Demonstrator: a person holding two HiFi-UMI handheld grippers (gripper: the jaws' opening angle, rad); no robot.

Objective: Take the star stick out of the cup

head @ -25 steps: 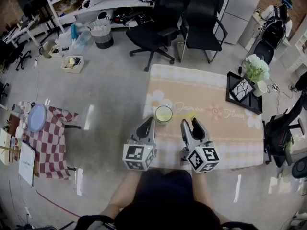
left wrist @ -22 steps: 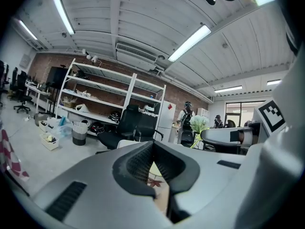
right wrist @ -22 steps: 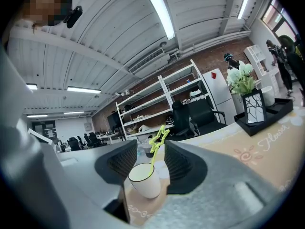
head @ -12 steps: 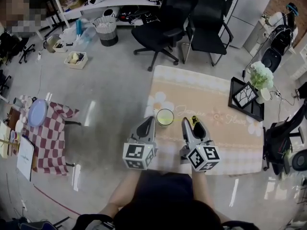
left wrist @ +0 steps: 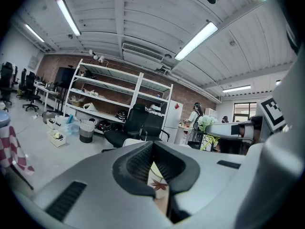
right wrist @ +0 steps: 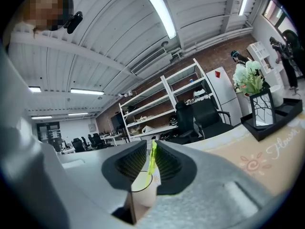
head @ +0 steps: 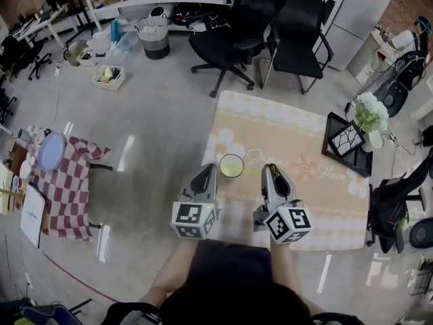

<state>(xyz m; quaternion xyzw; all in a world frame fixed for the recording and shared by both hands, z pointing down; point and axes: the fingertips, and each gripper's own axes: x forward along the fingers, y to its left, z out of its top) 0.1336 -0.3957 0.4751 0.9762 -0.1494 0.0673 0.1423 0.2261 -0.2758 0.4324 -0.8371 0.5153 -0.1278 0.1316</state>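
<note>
The right gripper [right wrist: 151,151] is closing its jaws around the star stick [right wrist: 152,160] in the cup [right wrist: 143,193], while the left gripper [left wrist: 153,157] sits nearly closed and empty.

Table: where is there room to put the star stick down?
Free: the middle of the cloth, between the cup and the black tray, and the far end toward the chairs. Crowded: the near edge, with the cup, the left gripper, and the right gripper closing around the star stick.
</note>
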